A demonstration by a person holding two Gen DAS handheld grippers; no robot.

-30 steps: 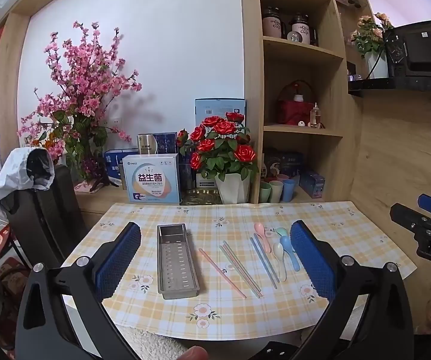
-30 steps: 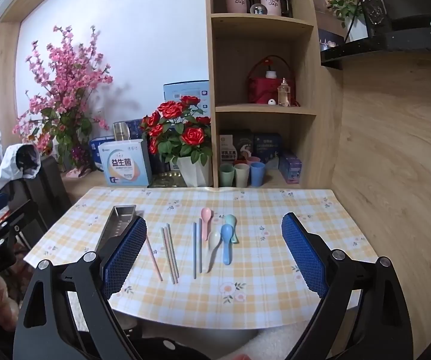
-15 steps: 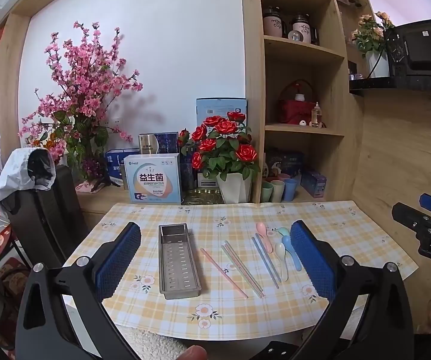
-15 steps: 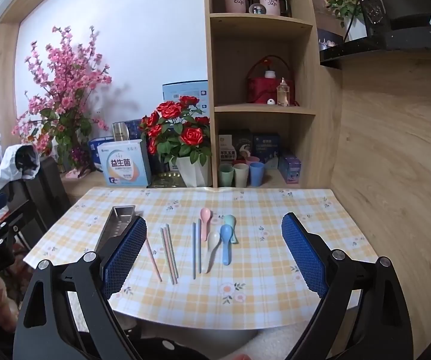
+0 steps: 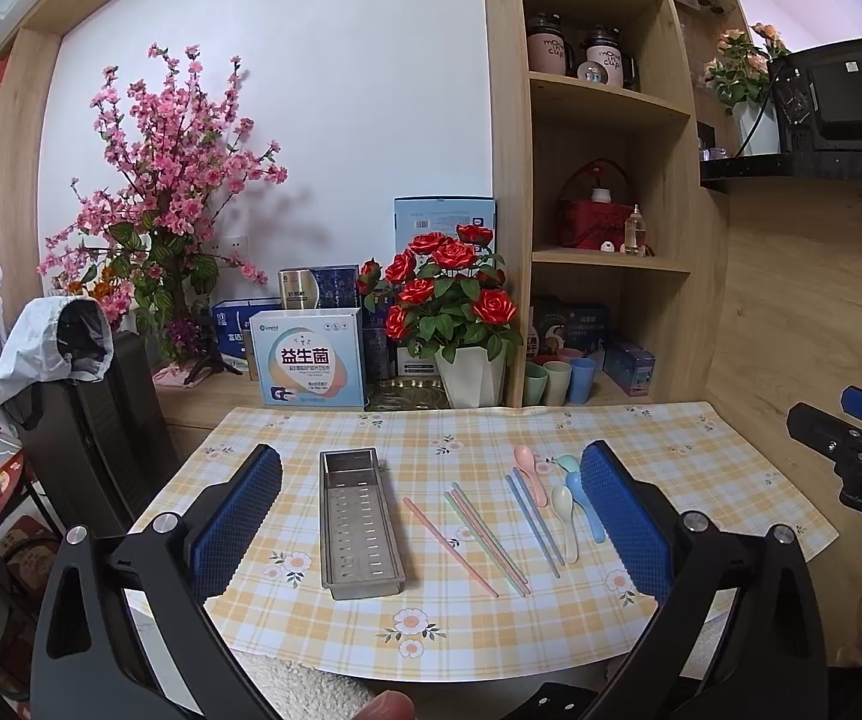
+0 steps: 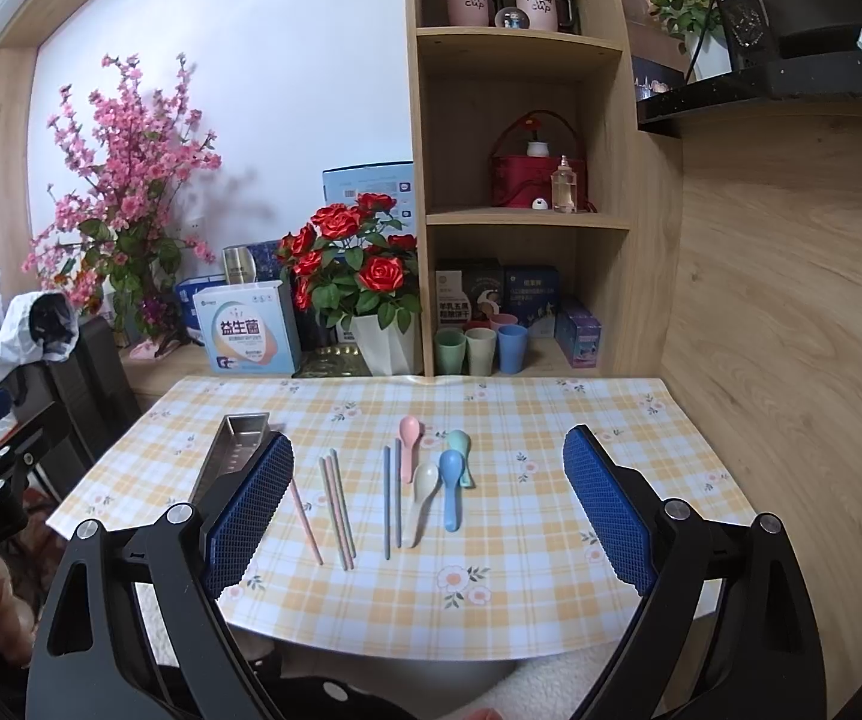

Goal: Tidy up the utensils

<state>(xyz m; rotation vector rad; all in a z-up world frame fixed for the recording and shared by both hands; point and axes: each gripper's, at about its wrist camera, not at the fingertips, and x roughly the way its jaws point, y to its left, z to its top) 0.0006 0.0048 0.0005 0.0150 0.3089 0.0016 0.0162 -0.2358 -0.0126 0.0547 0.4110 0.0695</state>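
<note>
A steel utensil tray (image 5: 359,525) lies on the checked tablecloth (image 5: 460,624), left of centre; it also shows in the right wrist view (image 6: 237,443), partly behind my finger. Right of it lie pink and green chopsticks (image 5: 478,534) (image 6: 335,507), blue chopsticks (image 5: 535,519) (image 6: 392,498), and pink (image 6: 410,441), white (image 6: 423,495), blue (image 6: 450,486) and green (image 6: 459,444) spoons. My left gripper (image 5: 431,516) is open and empty, above the table's near edge. My right gripper (image 6: 428,507) is open and empty, also held back from the utensils.
A white pot of red roses (image 5: 460,324), a box with Chinese print (image 5: 311,360) and cups (image 6: 481,348) stand at the table's back by a wooden shelf unit (image 6: 520,180). A wooden wall (image 6: 790,330) borders the right. A dark chair (image 5: 89,408) stands left.
Both views have shifted only slightly; the left camera has risen a little. Both grippers stay open and nothing on the table has moved.
</note>
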